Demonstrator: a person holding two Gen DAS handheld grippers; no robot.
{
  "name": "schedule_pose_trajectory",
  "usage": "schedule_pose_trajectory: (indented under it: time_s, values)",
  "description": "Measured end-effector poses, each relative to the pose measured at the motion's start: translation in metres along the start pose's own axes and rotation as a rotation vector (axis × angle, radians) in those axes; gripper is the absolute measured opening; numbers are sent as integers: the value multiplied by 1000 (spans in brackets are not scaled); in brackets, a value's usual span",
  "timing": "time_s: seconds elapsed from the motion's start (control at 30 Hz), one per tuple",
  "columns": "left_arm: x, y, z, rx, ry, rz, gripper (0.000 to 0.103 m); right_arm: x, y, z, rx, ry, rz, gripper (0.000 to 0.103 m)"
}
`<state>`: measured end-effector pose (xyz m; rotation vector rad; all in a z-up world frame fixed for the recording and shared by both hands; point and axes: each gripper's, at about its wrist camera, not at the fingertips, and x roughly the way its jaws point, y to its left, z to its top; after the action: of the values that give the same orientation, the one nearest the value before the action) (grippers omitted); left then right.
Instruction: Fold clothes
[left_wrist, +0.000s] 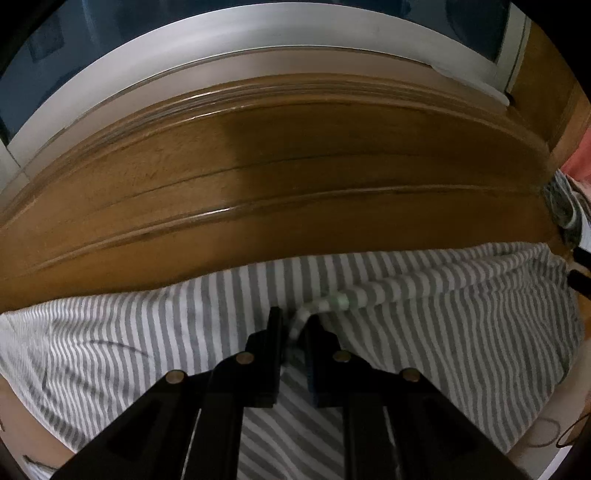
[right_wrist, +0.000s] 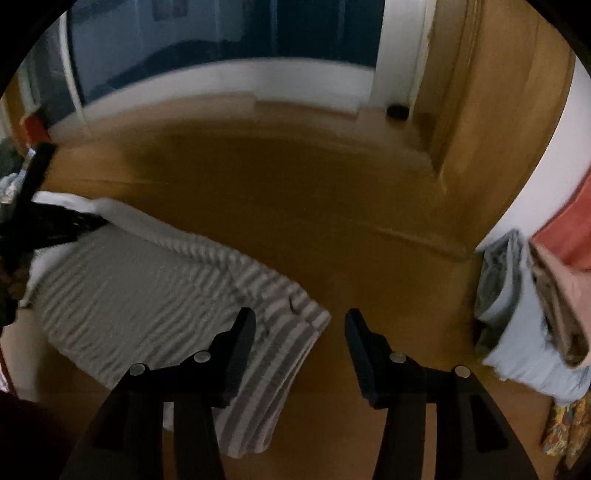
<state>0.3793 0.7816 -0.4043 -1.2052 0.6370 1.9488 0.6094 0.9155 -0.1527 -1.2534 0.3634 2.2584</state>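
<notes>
- Left hand-held gripper (left_wrist: 294, 325): jaws narrow, pinching a raised ridge of the striped garment (left_wrist: 424, 332) between the pads. The fold of cloth runs up out of the grip toward the far right.
- Right hand-held gripper (right_wrist: 300, 325): jaws stand apart with nothing between them. In the right wrist view its left finger sits over the garment's near right corner; its right finger is over bare wood.
- Location: the garment lies flat on the wooden surface (left_wrist: 258, 177), near the front edge. A pile of other clothes (right_wrist: 517, 314) sits well apart at the right.
- Step in hand, as judged: one edge pinched by the left, right freed, so a fold is partly laid and the right needs a new hold.
- To do it well: keep the left pinch firm, so the ridge does not slip. Bring the right down on the doubled corner and take both layers, not the top one alone.
- Pull lightly apart between the two holds before laying over, so the stripes lie straight and no crease is trapped.
- Appearance: thin knit, grey and white stripes, soft and limp. A rolled hem or cord crosses the far part. The near right corner shows stacked layers. The right wrist view is blurred, so finer detail is unclear.
</notes>
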Motion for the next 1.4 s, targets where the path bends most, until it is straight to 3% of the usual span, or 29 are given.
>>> schedule_pose_trajectory:
  time_s: [0.07, 0.13, 0.3, 0.5, 0.57, 0.63, 0.77, 0.83, 0.87, 1.03, 1.13, 1.27, 1.37, 1.4]
  values:
    - [-1, -1, -1, -11, -2, -4, 11, 9, -4, -4, 55, 20, 8, 45]
    - [-7, 0, -2, -42, -15, -28, 11, 10, -7, -7, 96, 17, 34, 14]
    - [-24, -1, 1, -57, -78, -9, 11, -17, 1, 2, 49, -95, 10, 14]
    - [2, 12, 3, -60, -36, 20, 14, 29, -14, 12, 87, -4, -29, 24]
    - [0, 7, 5, -30, -33, 71, 28, 39, -17, 14, 96, 36, -60, 36]
    - [-4, 6, 5, -21, -34, 95, 34, 30, -18, 15, 104, 17, -82, 39]
    - [-18, 13, 2, -68, -6, 17, 34, -15, -12, 6, 129, -94, -144, 54]
    - [-33, 19, -6, -77, -2, -15, 40, -31, -2, 0, 124, -125, -142, 54]
    - [-42, 25, -13, -78, -6, -20, 47, -34, 4, -1, 114, -130, -132, 54]
    - [-96, 60, -38, -155, -104, -43, 54, -10, 36, 7, 72, -94, -49, 54]
    - [-110, 101, -43, -228, -158, 44, 61, 7, 46, 2, 86, -60, -40, 54]
    - [-90, 144, -58, -296, -100, 244, 61, 26, 55, -3, 91, -26, -75, 54]
    - [-76, 172, -79, -323, -29, 318, 62, 33, 57, -8, 71, -15, -106, 54]
    - [-76, 177, -86, -336, -35, 312, 64, 32, 57, -9, 62, -15, -113, 54]
